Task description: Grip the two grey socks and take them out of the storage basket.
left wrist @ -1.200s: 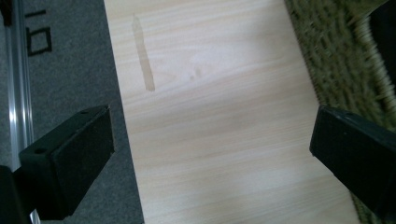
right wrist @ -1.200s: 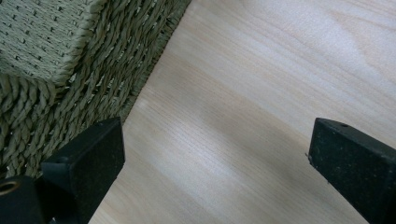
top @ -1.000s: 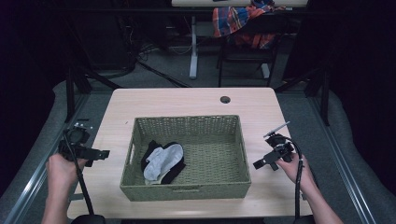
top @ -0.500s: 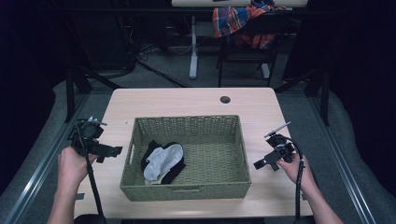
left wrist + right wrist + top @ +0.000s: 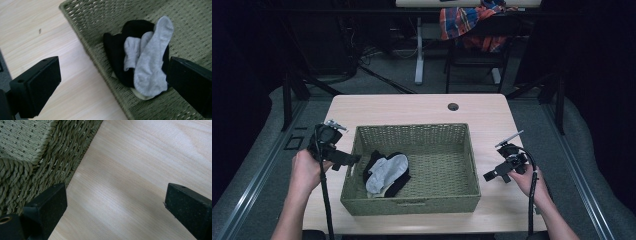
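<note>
Left tool [image 5: 347, 159], jaws wide apart, hangs at the basket [image 5: 412, 205] rim near the socks [image 5: 387, 172]; right tool [image 5: 492, 175], also gaping, hovers over the counter [image 5: 412, 107].

A dim lab or studio workspace: a pale wooden table [image 5: 422, 107] with a cable hole [image 5: 453, 106] stands on grey carpet. Behind the table, black curtains, loose cables, a desk leg [image 5: 419, 55] and a chair draped with a plaid shirt [image 5: 472, 22].
</note>
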A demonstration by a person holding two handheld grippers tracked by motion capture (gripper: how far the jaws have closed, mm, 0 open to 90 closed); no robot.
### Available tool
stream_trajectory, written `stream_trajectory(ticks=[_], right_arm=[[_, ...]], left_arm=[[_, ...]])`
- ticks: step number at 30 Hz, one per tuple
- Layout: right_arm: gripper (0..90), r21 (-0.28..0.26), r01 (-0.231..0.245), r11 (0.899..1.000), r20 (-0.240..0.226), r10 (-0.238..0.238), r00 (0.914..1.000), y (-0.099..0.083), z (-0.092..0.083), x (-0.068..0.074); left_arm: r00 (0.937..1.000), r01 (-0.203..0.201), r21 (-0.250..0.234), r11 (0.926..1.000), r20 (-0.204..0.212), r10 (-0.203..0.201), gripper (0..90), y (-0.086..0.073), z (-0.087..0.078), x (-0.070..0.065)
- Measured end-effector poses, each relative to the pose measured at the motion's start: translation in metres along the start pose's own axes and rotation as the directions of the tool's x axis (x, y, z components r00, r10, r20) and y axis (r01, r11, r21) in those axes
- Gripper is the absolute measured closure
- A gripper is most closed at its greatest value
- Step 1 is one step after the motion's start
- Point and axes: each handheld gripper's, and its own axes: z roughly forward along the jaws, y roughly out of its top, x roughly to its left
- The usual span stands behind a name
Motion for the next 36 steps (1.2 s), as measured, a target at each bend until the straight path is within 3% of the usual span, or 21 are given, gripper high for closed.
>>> stream_trajectory(ticks=[1, 4, 13, 14, 16, 22, 26, 32, 33, 34, 36], right_arm=[[4.2, -0.024, -0.021, 0.999, 0.0, 0.021, 0.9998, -0.001, 0.002, 0.001], [4.4, 0.009, 0.002, 1.0, -0.001, -0.002, 1.0, 0.001, 0.001, 0.0], [4.7, 0.003, -0.003, 1.0, -0.003, 0.003, 1.0, 0.0, 0.001, 0.0], [4.7, -0.022, -0.023, 0.999, -0.003, 0.023, 0.9997, 0.0, 0.003, 0.001], [4.7, -0.023, -0.024, 0.999, 0.0, 0.024, 0.9997, 0.0, 0.004, 0.001], [4.8, -0.019, -0.026, 0.999, 0.0, 0.026, 0.9997, 0.0, 0.005, 0.001], [5.0, 0.011, -0.002, 1.0, -0.003, 0.002, 1.0, 0.001, 0.003, -0.001], [5.0, -0.013, -0.015, 1.0, -0.002, 0.015, 0.9999, 0.0, 0.004, 0.002], [5.1, -0.002, -0.004, 1.0, -0.005, 0.004, 1.0, 0.001, 0.003, 0.002], [5.1, -0.035, -0.03, 0.999, -0.012, 0.029, 0.9995, -0.001, 0.004, 0.003], [5.1, -0.011, -0.009, 1.0, -0.012, 0.009, 0.9999, 0.0, 0.003, 0.002]], left_arm=[[0.9999, -0.009, 0.006, 0.9999, 0.008, 0.009, 0.1, 0.004, 0.002, -0.002], [0.9992, -0.03, 0.022, 0.9993, 0.028, 0.029, 0.1, 0.011, 0.009, -0.007], [0.9948, -0.075, 0.061, 0.9953, 0.074, 0.07, 0.2, 0.026, 0.029, -0.021], [0.9905, -0.098, 0.093, 0.9909, 0.106, 0.088, 0.3, 0.03, 0.036, -0.025], [0.9877, -0.109, 0.107, 0.9883, 0.124, 0.095, 1.0, 0.032, 0.043, -0.029], [0.9804, -0.145, 0.158, 0.9767, 0.156, 0.121, 14.8, 0.036, 0.066, -0.041], [0.9789, -0.15, 0.163, 0.9752, 0.164, 0.123, 25.6, 0.035, 0.079, -0.046], [0.9806, -0.139, 0.18, 0.9737, 0.162, 0.11, 28.9, 0.036, 0.093, -0.051], [0.98, -0.15, 0.19, 0.9702, 0.158, 0.121, 29.6, 0.036, 0.096, -0.053], [0.979, -0.158, 0.196, 0.9677, 0.159, 0.128, 30.1, 0.037, 0.097, -0.055], [0.9768, -0.173, 0.21, 0.9621, 0.161, 0.141, 32.7, 0.039, 0.103, -0.057]])
